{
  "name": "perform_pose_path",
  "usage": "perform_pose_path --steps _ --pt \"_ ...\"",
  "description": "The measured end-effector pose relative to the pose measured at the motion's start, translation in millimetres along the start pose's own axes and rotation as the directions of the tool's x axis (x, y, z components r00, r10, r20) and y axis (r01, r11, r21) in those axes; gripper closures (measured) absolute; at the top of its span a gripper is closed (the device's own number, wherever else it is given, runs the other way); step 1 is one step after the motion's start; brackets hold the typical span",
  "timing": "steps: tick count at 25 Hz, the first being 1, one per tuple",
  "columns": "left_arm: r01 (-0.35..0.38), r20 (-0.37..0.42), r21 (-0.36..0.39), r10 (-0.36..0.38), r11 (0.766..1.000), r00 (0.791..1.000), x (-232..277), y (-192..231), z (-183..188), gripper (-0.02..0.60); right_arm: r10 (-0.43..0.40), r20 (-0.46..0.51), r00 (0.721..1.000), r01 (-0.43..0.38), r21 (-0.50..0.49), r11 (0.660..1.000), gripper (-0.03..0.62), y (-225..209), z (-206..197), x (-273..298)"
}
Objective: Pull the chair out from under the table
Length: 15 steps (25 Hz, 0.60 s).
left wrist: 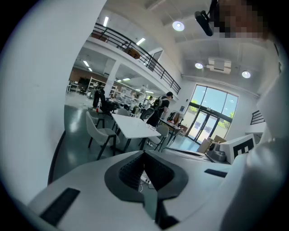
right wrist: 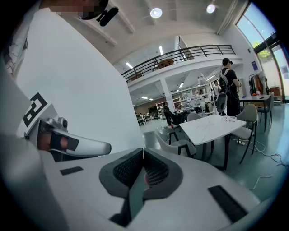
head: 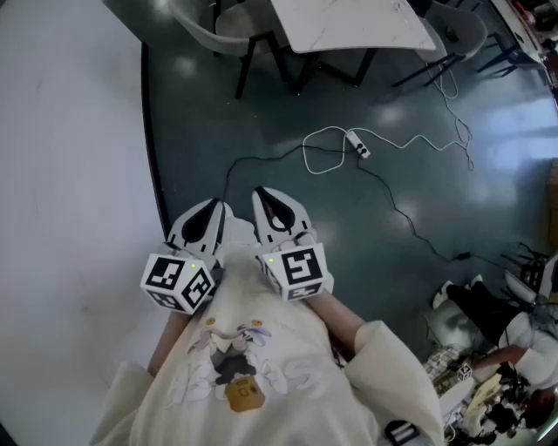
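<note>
Head view: approach stage, chair [head: 207,28] far off beside the desk [head: 349,26].
Left gripper [head: 213,206] and right gripper [head: 261,193], jaws closed and empty, likely must walk over, then open.

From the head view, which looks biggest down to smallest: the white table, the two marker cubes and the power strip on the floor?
1. White table, though the picture's top edge cuts it off.
2. Left marker cube and right marker cube: about alike, and nearest the camera, which enlarges them.
3. Power strip.
</note>
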State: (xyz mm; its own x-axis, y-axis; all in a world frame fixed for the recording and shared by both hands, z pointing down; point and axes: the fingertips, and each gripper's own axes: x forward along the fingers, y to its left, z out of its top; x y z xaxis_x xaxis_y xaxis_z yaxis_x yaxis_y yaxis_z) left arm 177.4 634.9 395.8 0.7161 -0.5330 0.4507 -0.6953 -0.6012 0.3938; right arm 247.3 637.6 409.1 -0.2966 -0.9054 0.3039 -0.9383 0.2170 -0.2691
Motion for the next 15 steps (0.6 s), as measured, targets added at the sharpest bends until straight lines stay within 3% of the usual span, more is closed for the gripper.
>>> perform_pose_path --steps 5,9,15 --pt "0.0 -0.006 -0.009 -0.001 1.0 1.0 -4 9 3 0.572 0.004 -0.019 1.0 -0.004 0.005 1.0 0.582 9 -2 9" --pt "-0.001 -0.009 -0.031 0.0 1.0 1.0 -3 29 3 0.572 0.062 -0.05 0.997 -0.059 0.067 0.996 0.582 23 -14 30" --pt "-0.032 0.025 -0.104 0.035 0.994 0.999 -28 89 21 0.572 0.076 -0.082 0.994 -0.072 0.046 0.996 0.582 63 -11 75"
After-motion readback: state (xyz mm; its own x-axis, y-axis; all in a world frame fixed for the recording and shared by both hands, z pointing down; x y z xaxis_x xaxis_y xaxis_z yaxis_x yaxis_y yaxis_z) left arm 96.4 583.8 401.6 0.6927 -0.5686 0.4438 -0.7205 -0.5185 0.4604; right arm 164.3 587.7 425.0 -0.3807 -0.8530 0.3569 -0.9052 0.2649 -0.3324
